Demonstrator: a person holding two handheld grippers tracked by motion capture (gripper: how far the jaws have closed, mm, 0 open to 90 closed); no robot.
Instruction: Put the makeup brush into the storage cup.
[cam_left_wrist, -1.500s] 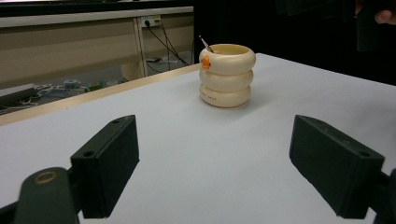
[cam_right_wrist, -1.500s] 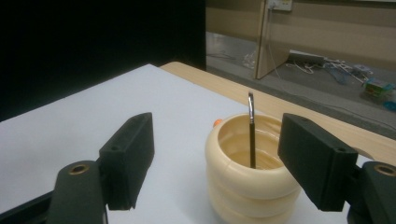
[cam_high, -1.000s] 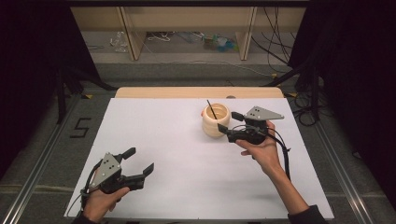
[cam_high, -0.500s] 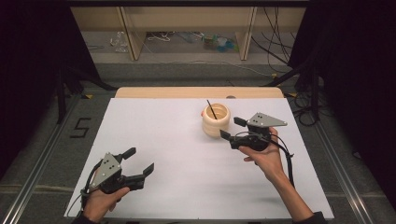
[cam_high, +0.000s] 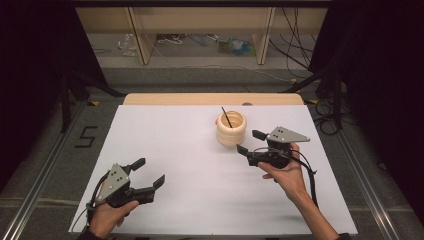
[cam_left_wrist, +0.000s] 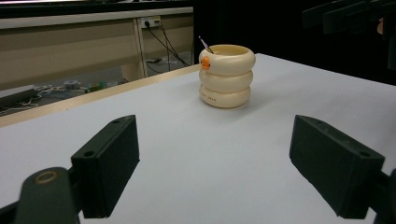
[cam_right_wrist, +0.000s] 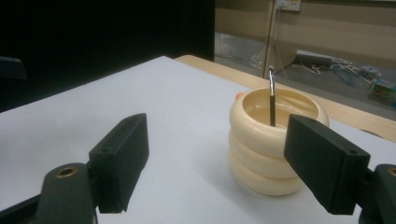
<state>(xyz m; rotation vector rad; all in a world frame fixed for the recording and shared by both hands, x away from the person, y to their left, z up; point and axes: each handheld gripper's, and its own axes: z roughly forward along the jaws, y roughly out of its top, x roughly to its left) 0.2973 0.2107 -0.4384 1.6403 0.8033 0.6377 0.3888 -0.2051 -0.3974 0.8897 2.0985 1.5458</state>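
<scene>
Right gripper (cam_high: 248, 142) open beside cup (cam_high: 231, 128), apparently apart.

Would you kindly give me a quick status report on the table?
Left hand-held gripper open, empty. Right hand-held gripper open, its jaws have just been opening, nothing between them. Cream cup upright, thin stick inside. Nothing in between.

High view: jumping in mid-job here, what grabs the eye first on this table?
The cream ribbed cup stands out, alone toward the far middle of the white table, with a thin dark stick leaning inside it. The right gripper sits just beside the cup, jaws open and having just been opening, nothing between them. The left gripper waits open at the near left corner.
</scene>
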